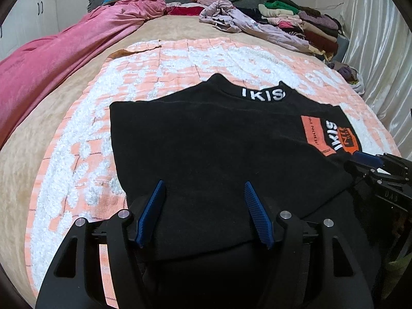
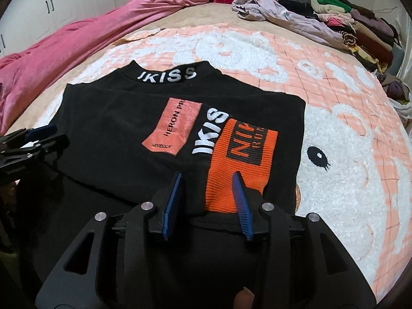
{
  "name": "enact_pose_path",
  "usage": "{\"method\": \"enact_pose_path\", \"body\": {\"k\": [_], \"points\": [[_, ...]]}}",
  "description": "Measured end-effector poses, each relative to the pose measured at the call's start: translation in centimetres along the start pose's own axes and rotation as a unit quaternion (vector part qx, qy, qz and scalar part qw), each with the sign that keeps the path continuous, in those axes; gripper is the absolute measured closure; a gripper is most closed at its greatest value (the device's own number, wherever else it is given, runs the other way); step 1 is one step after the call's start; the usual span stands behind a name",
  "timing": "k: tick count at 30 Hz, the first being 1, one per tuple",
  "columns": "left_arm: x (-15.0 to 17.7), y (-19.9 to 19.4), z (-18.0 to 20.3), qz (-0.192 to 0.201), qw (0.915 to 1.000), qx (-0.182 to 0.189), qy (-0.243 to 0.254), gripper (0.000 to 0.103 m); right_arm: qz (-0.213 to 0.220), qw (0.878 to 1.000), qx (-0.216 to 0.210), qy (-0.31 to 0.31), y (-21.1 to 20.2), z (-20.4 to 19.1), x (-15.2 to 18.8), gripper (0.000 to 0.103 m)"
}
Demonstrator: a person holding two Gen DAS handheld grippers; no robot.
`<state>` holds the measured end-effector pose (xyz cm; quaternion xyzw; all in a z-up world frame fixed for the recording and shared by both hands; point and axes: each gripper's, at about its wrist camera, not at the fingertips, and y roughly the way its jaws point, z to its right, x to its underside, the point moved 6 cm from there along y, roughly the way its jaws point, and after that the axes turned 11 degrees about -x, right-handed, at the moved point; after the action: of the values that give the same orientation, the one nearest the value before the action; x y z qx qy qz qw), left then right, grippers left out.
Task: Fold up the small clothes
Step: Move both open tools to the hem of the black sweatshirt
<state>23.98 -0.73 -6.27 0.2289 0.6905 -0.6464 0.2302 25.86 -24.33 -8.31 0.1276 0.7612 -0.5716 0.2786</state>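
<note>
Here, black top (image 1: pixel 206 139) flat beneath both spread tongs, left (image 1: pixel 204 213) and right (image 2: pixel 207 203).

A black knit top with white "IKISS" lettering and orange patches (image 2: pixel 123 118) is lying flat on a peach-and-white fluffy blanket (image 2: pixel 334 134) covering the bed. The right gripper (image 2: pixel 207 177) is hovering over its near hem, blue-padded jaws parted, nothing between them. The left gripper (image 2: pixel 41 134) is showing at the left edge

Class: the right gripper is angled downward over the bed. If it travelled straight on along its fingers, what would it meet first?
Most likely the black top, at its orange ribbed patch, which lies between and just beyond the open right gripper. Depth is hard to judge through the fisheye.
</note>
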Motion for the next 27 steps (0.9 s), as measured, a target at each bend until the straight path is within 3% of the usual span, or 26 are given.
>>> {"method": "enact_pose_path", "body": {"k": [7, 17, 27], "points": [[-0.1, -0.7, -0.1, 0.005, 1.0, 0.008, -0.002, 0.039, 0.01, 1.0, -0.005, -0.012, -0.8, -0.9, -0.3, 0.047], [-0.2, -1.0, -0.2, 0.009, 1.0, 0.004, 0.0, 0.021, 0.028, 1.0, 0.005, -0.009, -1.5, -0.7, -0.7, 0.023], [-0.4, -1.3, -0.5, 0.012, 0.9999, -0.002, 0.001, 0.008, 0.032, 0.999, 0.008, -0.01, -1.7, -0.7, -0.9, 0.018]]}}
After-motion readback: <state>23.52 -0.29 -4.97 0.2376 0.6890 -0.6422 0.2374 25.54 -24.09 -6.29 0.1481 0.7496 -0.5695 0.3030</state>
